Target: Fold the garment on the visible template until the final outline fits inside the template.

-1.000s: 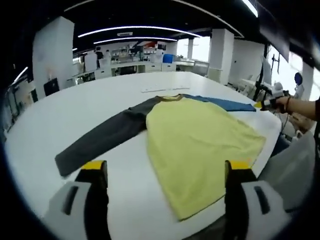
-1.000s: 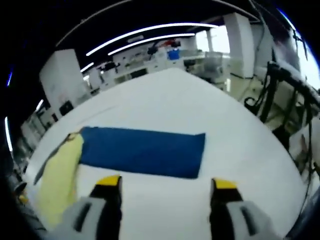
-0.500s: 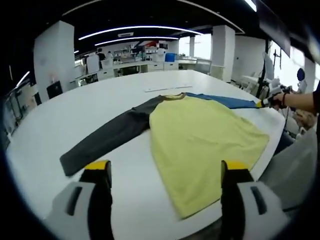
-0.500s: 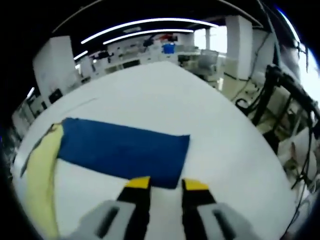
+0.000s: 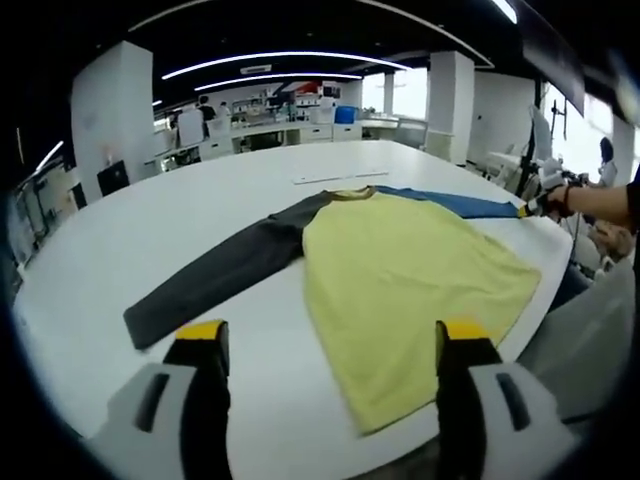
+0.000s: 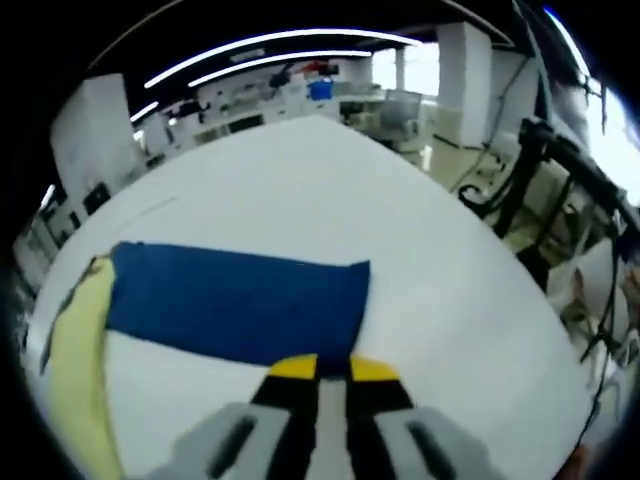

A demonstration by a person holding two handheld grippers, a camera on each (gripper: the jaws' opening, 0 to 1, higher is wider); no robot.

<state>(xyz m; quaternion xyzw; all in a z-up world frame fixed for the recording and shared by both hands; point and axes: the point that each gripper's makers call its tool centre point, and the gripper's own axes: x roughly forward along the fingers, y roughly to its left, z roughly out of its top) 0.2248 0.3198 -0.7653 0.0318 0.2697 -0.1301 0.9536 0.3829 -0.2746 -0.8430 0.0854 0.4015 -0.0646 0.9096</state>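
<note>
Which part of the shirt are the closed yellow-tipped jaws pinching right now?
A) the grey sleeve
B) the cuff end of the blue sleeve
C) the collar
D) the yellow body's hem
B: the right gripper is closed on the blue sleeve at its cuff edge.

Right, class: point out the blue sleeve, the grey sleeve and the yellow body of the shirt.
blue sleeve (image 6: 235, 305), right gripper view, middle of the sleeve.
grey sleeve (image 5: 215, 278), left gripper view, mid-length of the sleeve.
yellow body (image 5: 410, 285), left gripper view, centre of the panel.
</note>
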